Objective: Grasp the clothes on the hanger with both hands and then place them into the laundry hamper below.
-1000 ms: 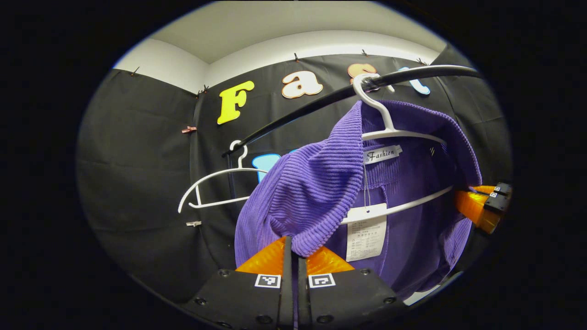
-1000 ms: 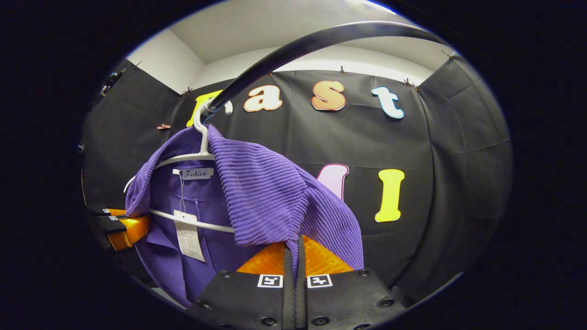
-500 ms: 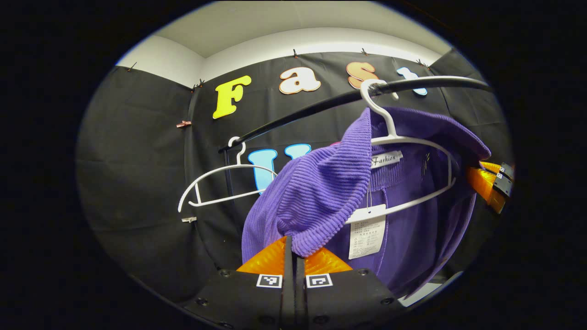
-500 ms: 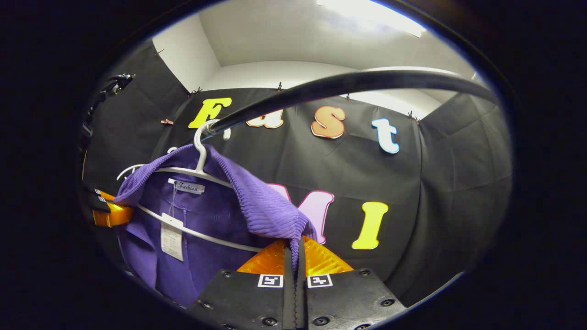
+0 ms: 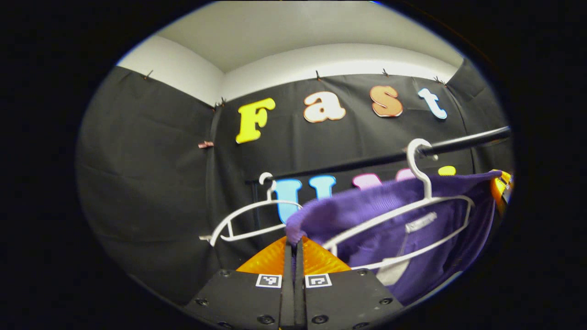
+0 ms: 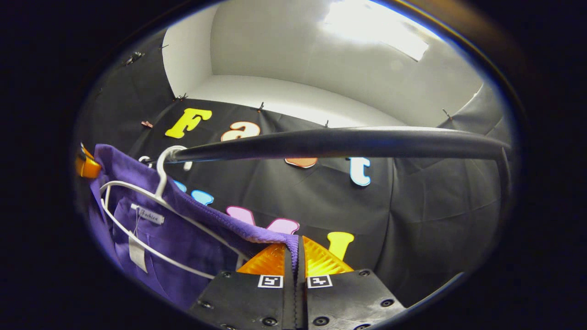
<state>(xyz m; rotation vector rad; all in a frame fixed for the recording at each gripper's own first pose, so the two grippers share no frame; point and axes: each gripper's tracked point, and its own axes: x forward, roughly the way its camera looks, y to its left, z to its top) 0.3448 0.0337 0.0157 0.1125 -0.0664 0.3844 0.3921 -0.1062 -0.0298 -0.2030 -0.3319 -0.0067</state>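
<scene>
We hold the purple shirt (image 5: 390, 215) by its two shoulders, pulled up over its white hanger (image 5: 431, 201). The left gripper (image 5: 294, 247) is closed on the cloth, and the right gripper (image 6: 294, 250) also. We think the collar can catch on the hanger and drag it off the black rail (image 6: 339, 143). Beside the shirt hangs an empty hanger (image 5: 247, 220). Behind the shirt is black cloth wall (image 5: 146, 183); above, white ceiling (image 6: 284, 50). The hamper is below, unseen.

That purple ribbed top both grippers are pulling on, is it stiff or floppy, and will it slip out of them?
The purple top looks floppy: it drapes and sags between the two pinch points. It seems light, stretched level by thin folds alone. The ribbed knit probably grips well in the left gripper and right gripper, though it may snag on the white hanger.
</scene>
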